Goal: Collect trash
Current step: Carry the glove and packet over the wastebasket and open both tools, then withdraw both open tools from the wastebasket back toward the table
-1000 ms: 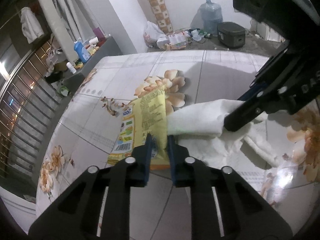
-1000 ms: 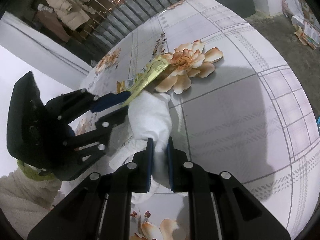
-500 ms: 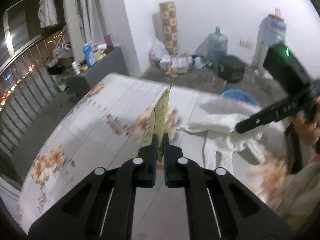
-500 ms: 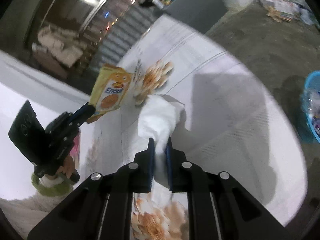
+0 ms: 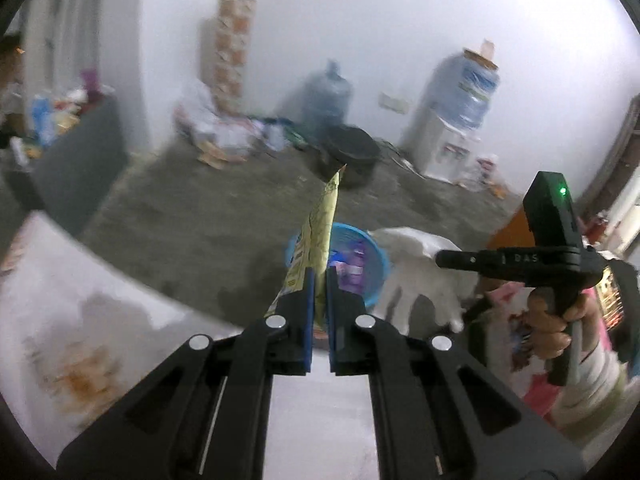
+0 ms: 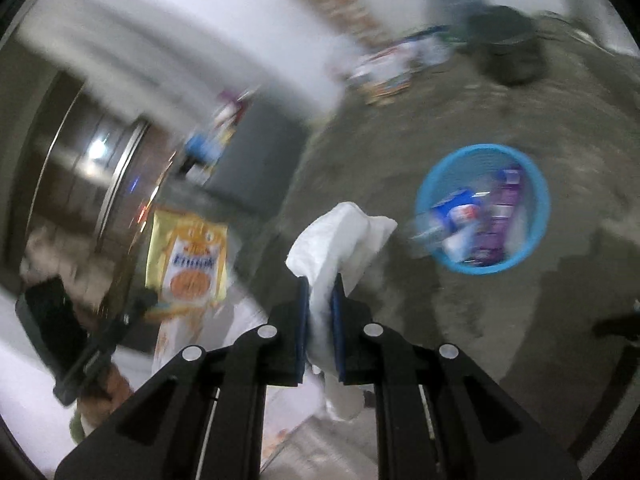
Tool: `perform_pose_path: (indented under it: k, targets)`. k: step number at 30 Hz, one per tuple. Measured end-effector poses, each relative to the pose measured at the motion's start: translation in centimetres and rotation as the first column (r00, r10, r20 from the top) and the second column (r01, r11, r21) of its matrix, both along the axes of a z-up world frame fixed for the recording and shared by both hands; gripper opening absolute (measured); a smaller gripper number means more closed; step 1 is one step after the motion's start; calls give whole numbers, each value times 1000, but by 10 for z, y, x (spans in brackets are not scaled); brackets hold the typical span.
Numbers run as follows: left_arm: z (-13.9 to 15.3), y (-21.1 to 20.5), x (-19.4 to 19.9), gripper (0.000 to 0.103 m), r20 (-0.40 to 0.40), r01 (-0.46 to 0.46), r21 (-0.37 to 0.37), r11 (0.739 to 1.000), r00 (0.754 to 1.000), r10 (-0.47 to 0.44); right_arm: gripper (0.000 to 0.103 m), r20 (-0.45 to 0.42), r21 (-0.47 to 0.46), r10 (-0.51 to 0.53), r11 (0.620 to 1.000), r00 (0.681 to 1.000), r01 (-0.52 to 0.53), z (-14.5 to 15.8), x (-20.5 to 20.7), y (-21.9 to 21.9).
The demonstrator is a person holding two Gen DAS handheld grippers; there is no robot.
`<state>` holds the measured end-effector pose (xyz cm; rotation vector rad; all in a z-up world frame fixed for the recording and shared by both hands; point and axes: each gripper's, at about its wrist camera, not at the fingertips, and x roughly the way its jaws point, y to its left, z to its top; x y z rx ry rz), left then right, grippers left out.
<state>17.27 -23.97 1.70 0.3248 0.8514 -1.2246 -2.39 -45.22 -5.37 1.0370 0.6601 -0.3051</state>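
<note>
Both loads have left the surface (image 5: 72, 320): left tongs (image 5: 318, 280) pinching the yellow snack packet (image 5: 320, 236), right tongs (image 6: 320, 296) pinching the white tissue (image 6: 340, 232), next needing release over the blue bin (image 6: 482, 208) at centre right.

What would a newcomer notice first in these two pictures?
First, the blue basket on the grey floor, already holding some wrappers. Next, the yellow biscuit packet clamped upright in the left tool, in front of the basket in the left wrist view. Then the white crumpled tissue pinched in the right tool, to the left of the basket in the right wrist view.
</note>
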Motion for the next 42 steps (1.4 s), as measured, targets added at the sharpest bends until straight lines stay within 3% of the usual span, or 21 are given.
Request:
perform_pose_path:
  k: [6, 15, 16, 18, 19, 21, 26, 29, 34, 38, 41, 42]
  targets:
    - [-56, -103, -7, 4, -199, 99, 110, 989, 977, -75, 11, -80, 142, -220, 963, 972, 230, -52, -29, -70]
    - [-118, -214, -8, 4, -248, 162, 193, 968, 962, -111, 13, -151, 266, -366, 880, 918, 394, -130, -11, -136]
    - [-124, -225, -6, 7, -252, 165, 198, 966, 961, -112, 14, -154, 272, -371, 875, 916, 401, -136, -7, -142]
    - [-141, -245, -2, 34, -269, 168, 228, 959, 958, -104, 18, -172, 263, -369, 876, 913, 404, -152, 2, -156]
    - [-149, -254, 1, 65, -273, 153, 248, 957, 958, -83, 34, -189, 266, -370, 872, 909, 410, -165, 7, -164]
    - [-164, -263, 7, 71, -267, 101, 258, 961, 963, -30, 52, -242, 305, -366, 851, 899, 428, -200, 16, -177]
    - [-168, -253, 22, 71, -296, 52, 266, 963, 955, 31, 53, -306, 369, -400, 787, 864, 495, -247, 8, -178]
    - [-153, -240, 26, 71, -247, 42, 244, 969, 969, 21, 54, -293, 358, -424, 783, 857, 509, -245, -1, -169]
    - [-109, -204, 28, 75, -160, 19, 178, 984, 987, 10, 54, -271, 285, -428, 819, 862, 497, -222, -9, -160]
    - [-68, -164, 28, 80, -111, -33, 113, 993, 993, 46, 54, -245, 192, -417, 864, 875, 465, -184, -11, -146]
    - [-32, -124, 22, 84, -76, -91, 48, 995, 993, 94, 56, -203, 74, -381, 913, 902, 402, -142, -5, -124]
    - [-21, -110, 19, 85, -66, -108, 29, 994, 992, 110, 60, -188, 18, -362, 928, 913, 372, -124, -2, -113]
